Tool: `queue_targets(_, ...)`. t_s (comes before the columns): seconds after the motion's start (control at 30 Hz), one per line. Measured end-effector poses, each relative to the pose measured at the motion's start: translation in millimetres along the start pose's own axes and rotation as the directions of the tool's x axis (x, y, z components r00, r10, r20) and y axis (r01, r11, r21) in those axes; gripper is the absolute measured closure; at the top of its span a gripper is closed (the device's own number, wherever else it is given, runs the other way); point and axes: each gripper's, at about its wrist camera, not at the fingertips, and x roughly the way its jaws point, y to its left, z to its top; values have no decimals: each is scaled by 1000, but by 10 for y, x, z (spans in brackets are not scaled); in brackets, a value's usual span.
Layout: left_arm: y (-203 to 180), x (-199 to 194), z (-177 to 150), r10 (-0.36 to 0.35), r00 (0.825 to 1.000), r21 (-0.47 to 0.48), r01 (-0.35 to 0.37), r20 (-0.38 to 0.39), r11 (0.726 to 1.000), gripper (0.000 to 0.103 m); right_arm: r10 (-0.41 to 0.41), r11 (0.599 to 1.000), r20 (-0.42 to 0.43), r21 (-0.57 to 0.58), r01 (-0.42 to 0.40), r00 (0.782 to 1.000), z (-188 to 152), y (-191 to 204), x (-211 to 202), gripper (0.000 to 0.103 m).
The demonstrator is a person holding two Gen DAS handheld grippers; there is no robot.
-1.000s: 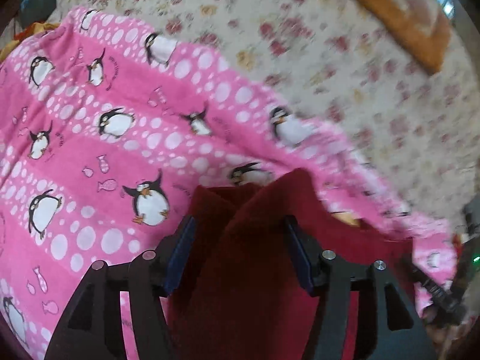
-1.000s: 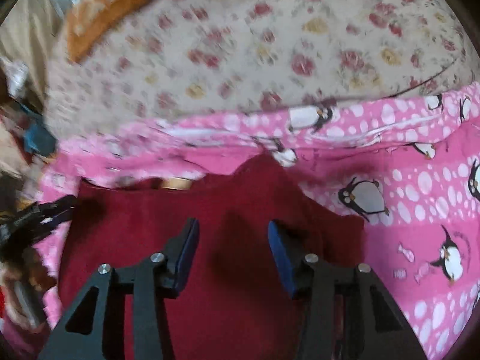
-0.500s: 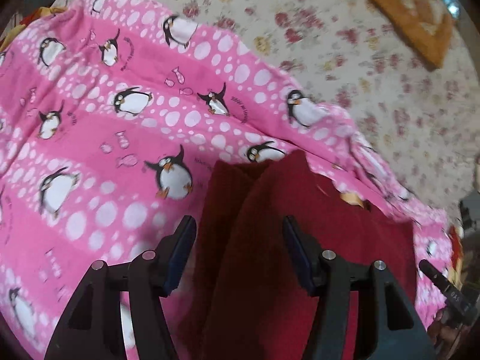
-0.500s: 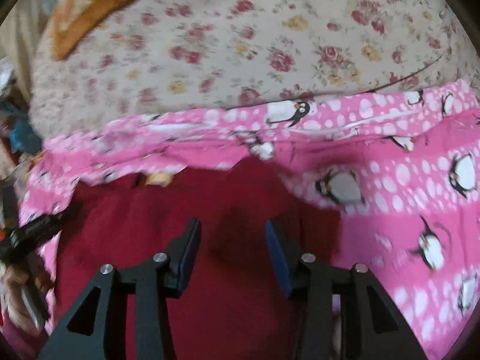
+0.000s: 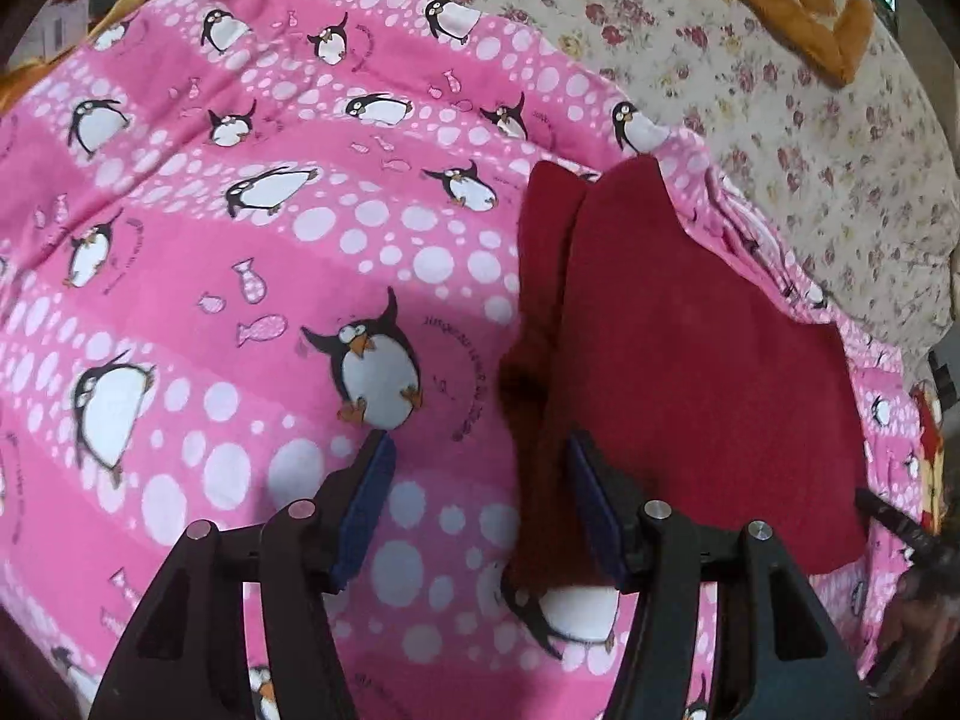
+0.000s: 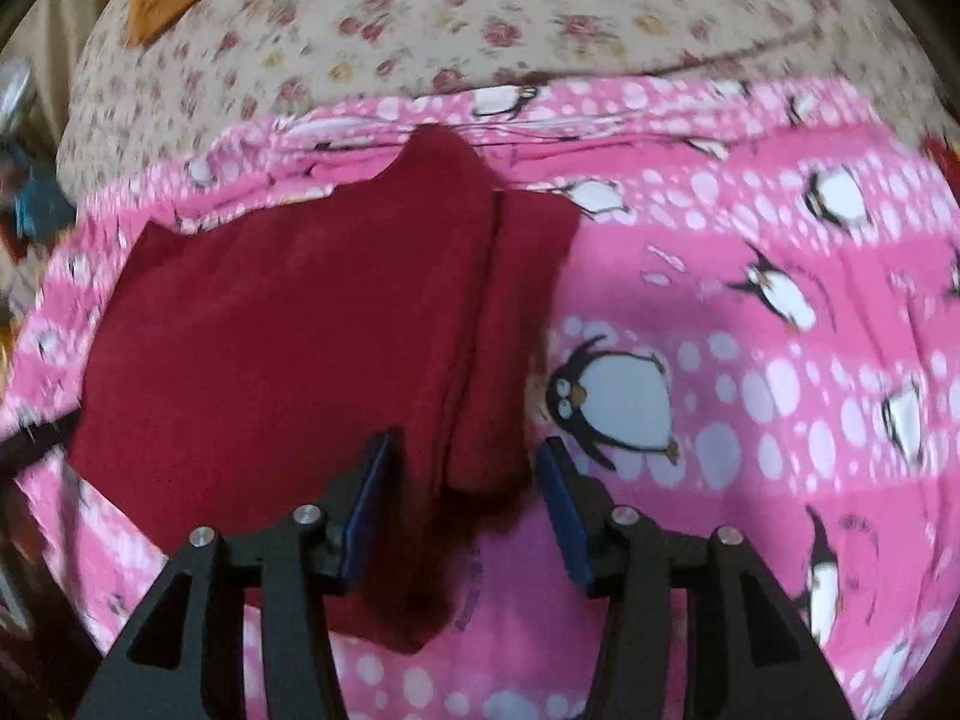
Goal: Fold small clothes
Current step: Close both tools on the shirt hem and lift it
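Both grippers are standing open and gripping nothing: the left is hovering with the folded red garment lying at its right finger, while the right, jaws just widened, is straddling the garment's folded edge over the penguin blanket.

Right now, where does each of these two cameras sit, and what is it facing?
Left wrist: rides on the left gripper, looking steeply down at the dark red garment; its own two fingers show.
Right wrist: rides on the right gripper, looking steeply down at the same garment; its own fingers show.
Shared: garment, pink penguin blanket, floral bedspread.
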Motion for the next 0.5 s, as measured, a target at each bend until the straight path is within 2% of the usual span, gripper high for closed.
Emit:
queue_targets(0.1, -28, -55, 21, -10, 1000, -16, 10, -2, 1000, 64, -9, 999, 44, -31, 10, 999, -47, 91, -247, 52)
queue_targets(0.23, -93, -72, 21, -8, 1000, -34, 9, 23, 999, 64, 49, 995, 68, -94, -43, 996, -153, 281, -437, 51)
queue_targets(0.3, -113, -33, 18, -12, 1000, -54, 13, 21, 998, 64, 61, 993, 54, -104, -55, 997, -187, 329, -383, 51)
queue_targets(0.37, -138, 35, 11, -6, 1000, -60, 7, 19, 998, 64, 37, 993, 13, -109, -35, 999, -234, 338, -193, 51)
queue_targets(0.43, -155, 93, -10, 14, 1000, -55, -13, 25, 998, 64, 17, 997, -64, -79, -23, 998, -282, 298, 62, 50)
queue_targets(0.5, -175, 98, -13, 22, 999, -40, -21, 36, 999, 64, 48, 998, -31, -35, -49, 998, -307, 241, 45, 47)
